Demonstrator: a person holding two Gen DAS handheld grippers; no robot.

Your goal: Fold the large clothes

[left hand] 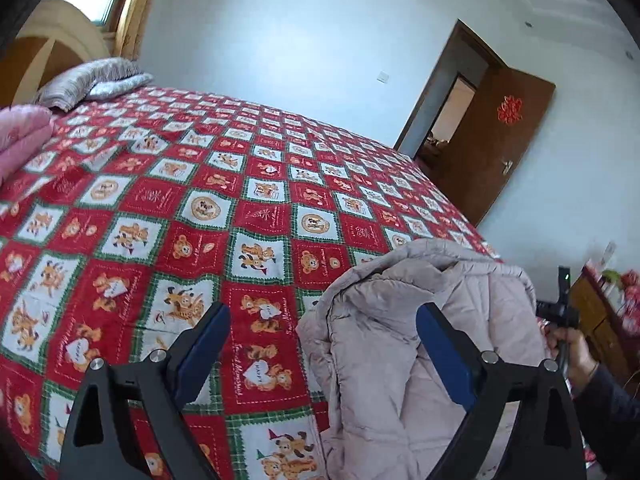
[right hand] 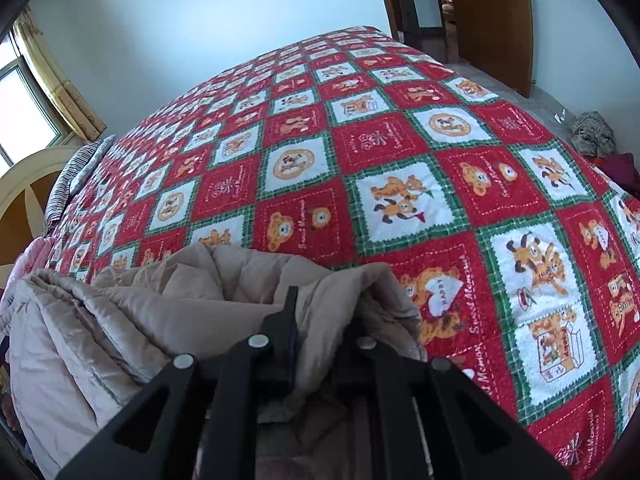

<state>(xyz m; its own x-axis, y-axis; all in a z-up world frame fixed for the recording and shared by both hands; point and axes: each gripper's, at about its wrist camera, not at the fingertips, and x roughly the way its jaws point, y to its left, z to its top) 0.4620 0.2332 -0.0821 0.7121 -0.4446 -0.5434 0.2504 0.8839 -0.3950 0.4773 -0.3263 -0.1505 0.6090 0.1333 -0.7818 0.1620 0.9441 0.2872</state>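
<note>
A beige quilted padded coat hangs bunched at the near edge of the bed, held up by the right hand. My left gripper is open and empty, its blue-padded fingers spread above the bedspread, the right one in front of the coat. In the right wrist view the coat fills the lower left. My right gripper is shut on a fold of the coat's edge. The right gripper also shows in the left wrist view at the far right, behind the coat.
A red, white and green bear-patterned bedspread covers the bed. Striped pillows and a pink folded quilt lie near the headboard. An open brown door stands beyond. Clothes lie on the floor.
</note>
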